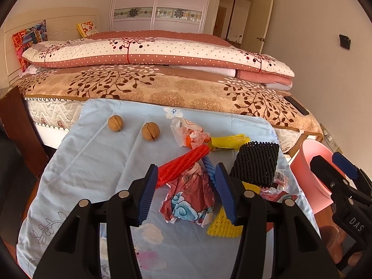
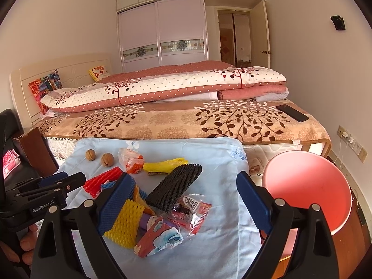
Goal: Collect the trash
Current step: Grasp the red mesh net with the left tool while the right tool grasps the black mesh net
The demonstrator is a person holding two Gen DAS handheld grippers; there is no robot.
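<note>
Left gripper (image 1: 183,193): jaws apart, straddling crumpled red cartoon-print wrapper (image 1: 190,200), lower centre.
Right gripper (image 2: 186,204): spread, empty.
Risk: snagging the pale blue cloth (image 1: 93,162).

My left gripper (image 1: 184,194) hangs with its jaws apart over a crumpled red and blue wrapper (image 1: 190,201) on the pale blue cloth (image 1: 93,162). A red foam net (image 1: 183,164) lies just beyond, two walnuts (image 1: 150,131) farther left. At the right, my other gripper (image 1: 334,165) sits near the pink bin (image 1: 307,158).

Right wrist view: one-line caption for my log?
Open right tongs hover over wrappers and foam nets on a blue cloth, pink bin alongside.
</note>
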